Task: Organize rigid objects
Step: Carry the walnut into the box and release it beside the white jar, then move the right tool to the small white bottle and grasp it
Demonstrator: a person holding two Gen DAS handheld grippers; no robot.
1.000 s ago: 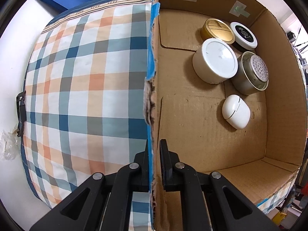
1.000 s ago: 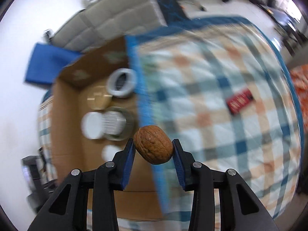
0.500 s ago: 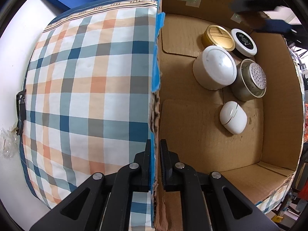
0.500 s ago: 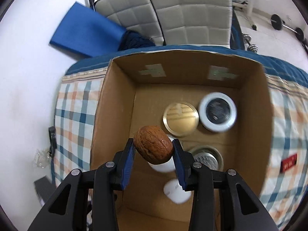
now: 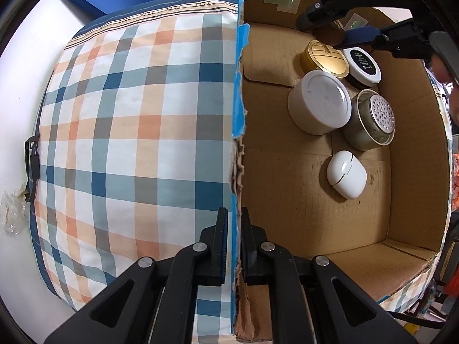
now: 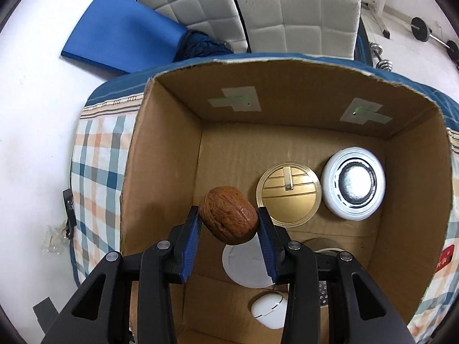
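Observation:
My right gripper is shut on a brown walnut and holds it above the open cardboard box, over its left half. In the box lie a gold tin, a white-rimmed black-lidded jar, a white round tub, a metal jar with a perforated lid and a white earbud case. My left gripper is shut on the box's left wall, which has blue tape along its rim. The right gripper also shows in the left wrist view, above the box's far end.
The box stands on a plaid-covered cushion. A blue mat and a white quilted chair lie beyond it on the white floor. A small red packet lies on the cushion to the box's right.
My right gripper swung left with the walnut, from over the cushion to over the box, and has come lower and closer. My left gripper has kept its hold on the wall.

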